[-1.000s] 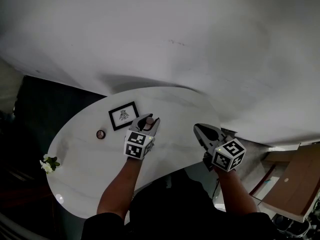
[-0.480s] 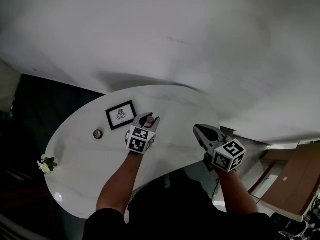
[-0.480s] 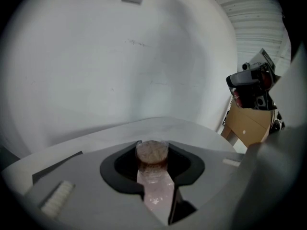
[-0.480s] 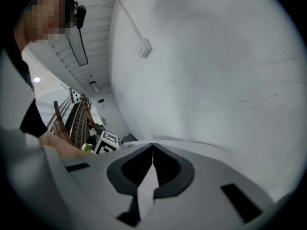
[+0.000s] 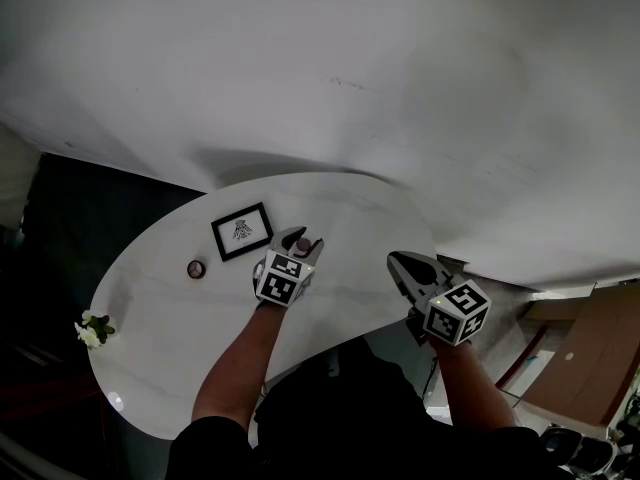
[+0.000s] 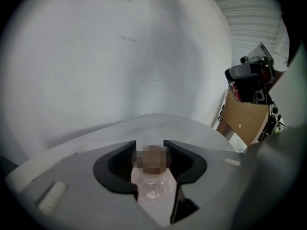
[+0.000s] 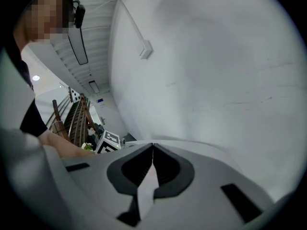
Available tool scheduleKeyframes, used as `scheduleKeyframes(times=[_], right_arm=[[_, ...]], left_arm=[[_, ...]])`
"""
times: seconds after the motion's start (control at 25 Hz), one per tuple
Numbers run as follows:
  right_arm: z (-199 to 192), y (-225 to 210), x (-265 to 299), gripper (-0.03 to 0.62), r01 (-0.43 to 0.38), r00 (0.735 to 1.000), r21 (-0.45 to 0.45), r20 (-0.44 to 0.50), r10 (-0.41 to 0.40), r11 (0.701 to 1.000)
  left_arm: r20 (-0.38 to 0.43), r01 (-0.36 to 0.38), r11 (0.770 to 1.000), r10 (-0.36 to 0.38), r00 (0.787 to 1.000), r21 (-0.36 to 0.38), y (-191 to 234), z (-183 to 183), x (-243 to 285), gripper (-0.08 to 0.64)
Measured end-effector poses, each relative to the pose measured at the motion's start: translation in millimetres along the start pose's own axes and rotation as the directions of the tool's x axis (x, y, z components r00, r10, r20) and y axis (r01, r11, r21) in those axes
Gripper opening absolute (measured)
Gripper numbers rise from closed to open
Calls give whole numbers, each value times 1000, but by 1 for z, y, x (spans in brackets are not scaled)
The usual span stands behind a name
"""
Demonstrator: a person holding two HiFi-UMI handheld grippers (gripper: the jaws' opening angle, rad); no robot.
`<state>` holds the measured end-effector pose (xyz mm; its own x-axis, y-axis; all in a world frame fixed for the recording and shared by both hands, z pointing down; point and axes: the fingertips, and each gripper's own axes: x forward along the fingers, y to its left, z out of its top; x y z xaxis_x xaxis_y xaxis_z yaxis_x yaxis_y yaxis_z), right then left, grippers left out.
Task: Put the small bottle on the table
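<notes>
The left tongs (image 6: 149, 150) have just been opening around the small bottle (image 6: 152, 186) over the worktop (image 5: 170, 318); the right tongs (image 7: 152, 147) are clenched, empty.

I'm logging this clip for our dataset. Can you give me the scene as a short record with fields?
surface: white oval table
left gripper: fingers just opened wider, small bottle between them
right gripper: fingers together, empty
also on table: picture frame, small round object, flowers at its left edge
</notes>
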<state>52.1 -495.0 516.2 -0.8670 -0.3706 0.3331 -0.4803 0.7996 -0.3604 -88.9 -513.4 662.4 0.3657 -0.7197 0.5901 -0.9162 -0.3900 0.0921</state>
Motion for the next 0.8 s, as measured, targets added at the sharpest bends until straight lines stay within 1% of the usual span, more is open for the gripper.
scheduleKeyframes(times=[0.12, 0.24, 0.4, 0.64, 0.68, 0.8], right_arm=[[3, 7, -1, 11, -2, 1000, -15, 5, 2, 1000], [4, 20, -2, 11, 1, 1000, -54, -1, -1, 999], [6, 41, -5, 11, 6, 1000, -70, 10, -5, 998], [18, 58, -18, 11, 58, 997, -95, 48, -54, 994], [22, 61, -20, 11, 58, 997, -105, 56, -52, 993], [31, 64, -28, 11, 47, 996, -129, 76, -38, 990]], left_arm=[[35, -4, 1000, 4, 999, 5, -1, 10, -11, 199], [63, 6, 1000, -7, 998, 12, 0, 16, -28, 199], [120, 12, 1000, -9, 993, -27, 2, 28, -58, 199], [170, 28, 1000, -28, 985, -1, -5, 43, -100, 192], [184, 24, 1000, -21, 983, -15, -5, 46, -107, 187], [240, 26, 995, -3, 971, -92, -7, 64, -129, 179]])
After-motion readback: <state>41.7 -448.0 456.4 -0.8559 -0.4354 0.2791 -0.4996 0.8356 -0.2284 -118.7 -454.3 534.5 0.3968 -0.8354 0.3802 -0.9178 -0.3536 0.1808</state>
